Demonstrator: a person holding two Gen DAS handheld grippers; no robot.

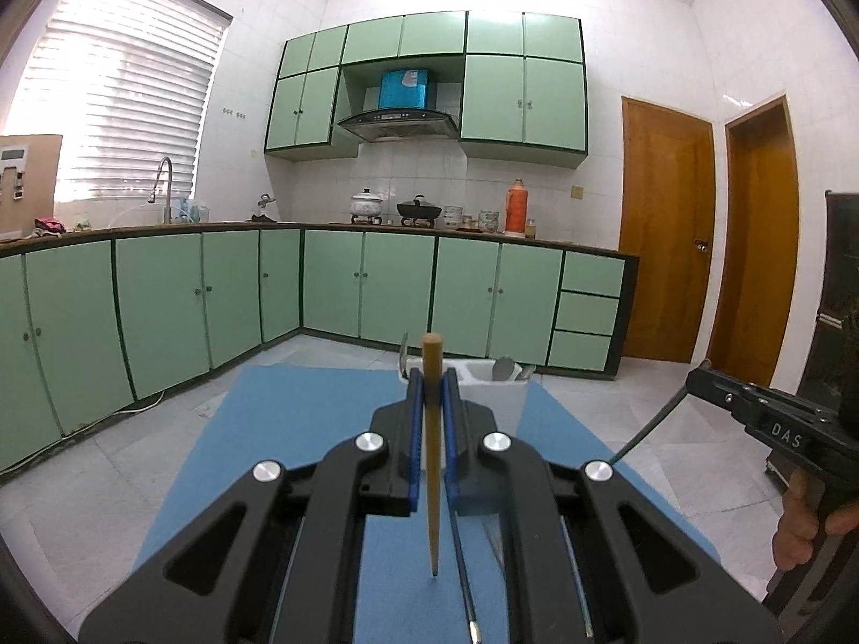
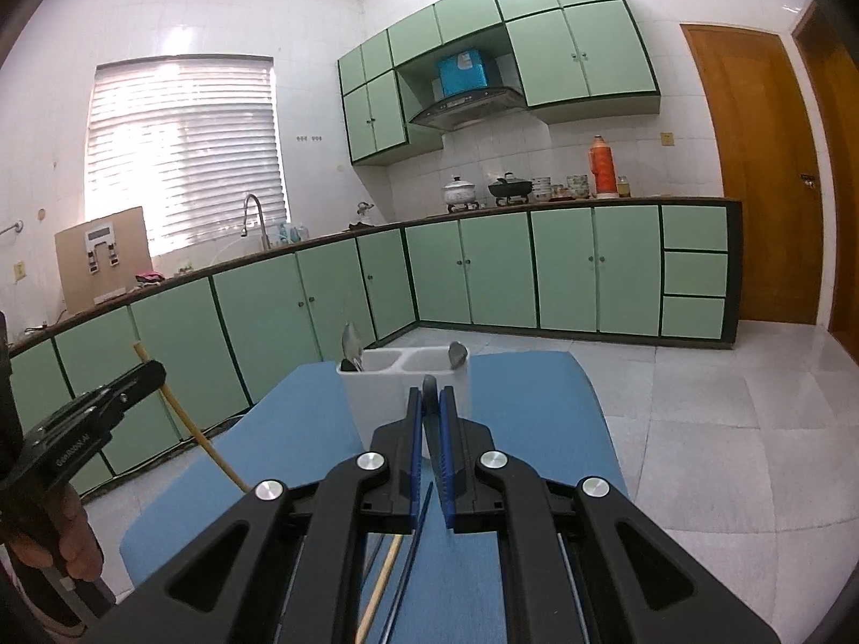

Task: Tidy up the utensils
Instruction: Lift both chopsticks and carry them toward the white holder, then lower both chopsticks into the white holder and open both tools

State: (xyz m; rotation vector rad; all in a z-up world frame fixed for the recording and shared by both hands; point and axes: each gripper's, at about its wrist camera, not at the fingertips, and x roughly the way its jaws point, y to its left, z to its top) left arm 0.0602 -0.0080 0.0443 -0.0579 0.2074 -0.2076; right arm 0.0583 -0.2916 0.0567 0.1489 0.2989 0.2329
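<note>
In the left wrist view, the left gripper [image 1: 431, 375] is pinching a long tan wooden chopstick [image 1: 432, 461] above the blue table mat [image 1: 300, 429], near the white plastic utensil holder [image 1: 499, 392], and white letters "DAS" are showing on the right gripper [image 1: 698, 375]. In the right wrist view, the right gripper [image 2: 430, 394] is pinching a thin dark stick with a grey tip [image 2: 429, 394], just in front of the white plastic utensil holder [image 2: 376, 392], which is holding shiny metal spoons [image 2: 351, 346].

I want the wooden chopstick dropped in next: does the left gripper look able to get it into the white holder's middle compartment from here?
Probably yes. The left gripper is shut on the wooden chopstick, and the white holder stands just ahead on the blue mat; its middle compartment looks empty, nothing between.
</note>
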